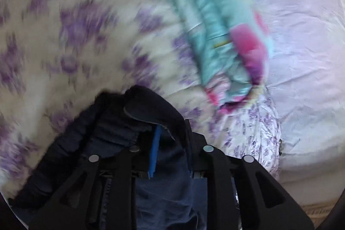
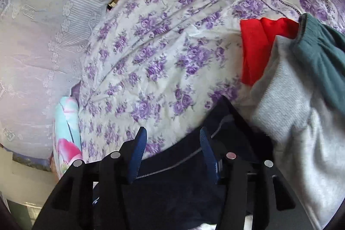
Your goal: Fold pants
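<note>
- Left wrist view: the dark navy pants (image 1: 120,122) lie bunched right at the tool, over the floral bedspread (image 1: 64,36). The whole picture is smeared with blur, so read the details with care.
- Your left gripper (image 1: 155,154) stands narrow, nearly closed. One blue finger pad (image 1: 155,152) shows, with a thick hemmed edge of the pants draped across the tip. The cloth hides the other finger, but it looks pinched on that edge.
- A folded teal and pink cloth (image 1: 215,36) lies further up the bed, well apart from the pants, beside the pale sheet (image 1: 301,36).
- Expect the pants to handle as soft, limp, fairly thick cloth: light, not fragile, and prone to sag and bunch away from wherever you hold them. A hem or the waistband gives the firmest bite.
- Right wrist view: the same pants (image 2: 172,193) spread beneath the tool, at the near edge of the bedspread (image 2: 151,57).
- Your right gripper (image 2: 172,152) stands about half open. Both blue fingers (image 2: 138,154) show clearly, apart, with a stitched edge of the pants running between them; the pads do not press on it, so it holds nothing.
- To the right, a grey garment (image 2: 291,133), a red one (image 2: 258,46) and a dark green one (image 2: 323,61) lie piled; the grey one touches the pants' far edge.
- Judging from this, you should take that stitched edge with the right tool before you lift, so that both corners travel together.
</note>
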`<state>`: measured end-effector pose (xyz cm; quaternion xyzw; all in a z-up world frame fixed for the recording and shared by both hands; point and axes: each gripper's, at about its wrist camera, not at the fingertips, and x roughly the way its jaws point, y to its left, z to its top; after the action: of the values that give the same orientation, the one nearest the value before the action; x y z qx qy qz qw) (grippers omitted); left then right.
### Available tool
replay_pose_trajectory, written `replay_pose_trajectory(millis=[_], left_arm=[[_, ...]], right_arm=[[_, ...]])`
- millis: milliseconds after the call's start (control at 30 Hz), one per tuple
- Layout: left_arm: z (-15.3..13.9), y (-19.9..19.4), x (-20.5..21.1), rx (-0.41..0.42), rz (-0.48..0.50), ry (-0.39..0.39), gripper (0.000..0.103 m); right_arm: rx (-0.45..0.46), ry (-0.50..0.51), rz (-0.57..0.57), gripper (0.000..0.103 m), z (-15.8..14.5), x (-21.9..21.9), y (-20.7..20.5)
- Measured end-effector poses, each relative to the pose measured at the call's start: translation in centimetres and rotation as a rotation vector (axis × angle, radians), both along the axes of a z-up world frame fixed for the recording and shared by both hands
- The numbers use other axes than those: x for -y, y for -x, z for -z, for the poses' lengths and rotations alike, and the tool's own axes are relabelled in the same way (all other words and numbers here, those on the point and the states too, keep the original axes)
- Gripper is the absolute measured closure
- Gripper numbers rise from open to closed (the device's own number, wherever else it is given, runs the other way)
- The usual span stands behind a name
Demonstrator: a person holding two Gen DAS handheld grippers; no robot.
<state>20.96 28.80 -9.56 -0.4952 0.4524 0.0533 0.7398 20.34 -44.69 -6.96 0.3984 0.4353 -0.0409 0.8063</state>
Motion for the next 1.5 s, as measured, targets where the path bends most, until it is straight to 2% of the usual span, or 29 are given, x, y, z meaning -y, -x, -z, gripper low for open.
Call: replay_pose_trajectory(millis=[67,100,133,167,233,400,500,567,600,633,667,700,767,800,867,900,933,967,1000,1067,1167,1267,1333,1367,1400,1433,1500], left_arm=[[-0.4,0.9,-0.1,0.052,0.018,0.009,0.068],[-1.1,1.5,-0.3,0.076,0.041,-0.014,0.049],[-1.7,2.4,-0.5,0.083,0.051,-0.051,0.037],[-2.4,3.7,-0.8,0.087,0.057,-0.097,0.036],[-2.7,5.8,-1.5,0.079,0.075,-0.109,0.036],[-1.6,12.5,-3.8,-0.028,0.081,-0.127,0.036],[-0.9,16.7,-4.9,-0.06,0.06,-0.091,0.036],[-0.5,18.7,-5.2,-0.074,0.049,-0.083,0.036],[-0.3,19.5,-5.3,-0.083,0.047,-0.083,0.036],[-0.1,20.4,-5.3,-0.091,0.044,-0.08,0.036],[0.1,21.3,-5.3,-0.097,0.036,-0.074,0.036],[0.2,21.8,-5.1,-0.097,0.033,-0.067,0.035],[0.4,23.2,-4.7,-0.089,0.027,-0.042,0.035],[0.6,23.8,-4.4,-0.084,0.029,-0.03,0.035],[1.1,24.3,-3.8,-0.08,0.042,-0.007,0.035],[1.4,24.7,-3.4,-0.08,0.051,0.008,0.035],[1.6,24.9,-3.2,-0.08,0.055,0.017,0.035],[1.8,25.0,-2.9,-0.074,0.056,0.027,0.035],[2.0,25.2,-2.7,-0.059,0.053,0.047,0.035],[2.5,25.0,-2.5,-0.04,0.039,0.071,0.035],[3.3,23.7,-2.3,0.0,0.016,0.106,0.035],[4.3,21.7,-1.7,-0.013,0.028,0.109,0.028],[4.3,21.1,-1.4,0.006,0.026,0.092,0.031],[4.2,21.0,-1.4,0.01,0.029,0.074,0.038],[4.1,21.1,-1.5,0.021,0.029,0.069,0.049],[4.2,21.4,-1.7,0.033,0.019,0.078,0.068],[4.3,21.9,-2.0,0.04,0.004,0.086,0.075]], right_arm=[[0.0,0.04,-0.069,0.051,0.2,-1.2,1.3],[-0.002,0.085,-0.092,0.051,0.2,-1.5,2.4],[-0.01,0.127,-0.097,0.051,0.3,-1.6,3.7],[-0.025,0.156,-0.094,0.051,0.6,-1.4,4.7],[-0.069,0.158,-0.066,0.051,1.8,-0.4,7.6],[-0.177,0.016,0.013,0.051,6.4,1.9,13.2],[-0.135,-0.054,0.07,0.05,7.9,2.6,13.1],[-0.12,-0.071,0.08,0.045,8.2,2.6,12.3],[-0.109,-0.043,0.067,0.048,8.1,2.4,11.6],[-0.103,-0.003,0.064,0.057,7.7,2.1,11.2],[-0.091,0.03,0.058,0.088,7.0,1.8,11.0],[-0.054,0.075,0.033,0.092,5.6,1.2,11.0],[0.006,0.265,-0.037,0.092,2.8,0.0,10.8],[-0.021,0.343,-0.055,0.092,2.6,0.3,10.6],[-0.112,0.252,-0.031,0.093,4.5,2.6,10.4],[-0.139,0.193,-0.037,0.093,5.1,3.3,10.5],[-0.131,0.187,-0.052,0.092,4.8,3.2,10.8],[-0.11,0.2,-0.065,0.084,4.0,2.8,11.3],[-0.081,0.224,-0.082,0.062,3.0,2.2,12.1],[-0.049,0.261,-0.105,0.044,1.7,1.3,13.5],[-0.055,0.277,-0.148,0.044,1.0,0.3,15.5],[-0.049,0.263,-0.144,0.044,0.3,-0.1,17.6],[-0.038,0.257,-0.131,0.044,-0.3,-0.4,19.4],[-0.035,0.255,-0.125,0.044,-0.4,-0.4,20.3],[-0.038,0.251,-0.116,0.044,-0.5,-0.5,21.1],[-0.042,0.247,-0.107,0.044,-0.5,-0.4,22.0],[-0.053,0.232,-0.086,0.044,-0.5,0.0,23.8]])
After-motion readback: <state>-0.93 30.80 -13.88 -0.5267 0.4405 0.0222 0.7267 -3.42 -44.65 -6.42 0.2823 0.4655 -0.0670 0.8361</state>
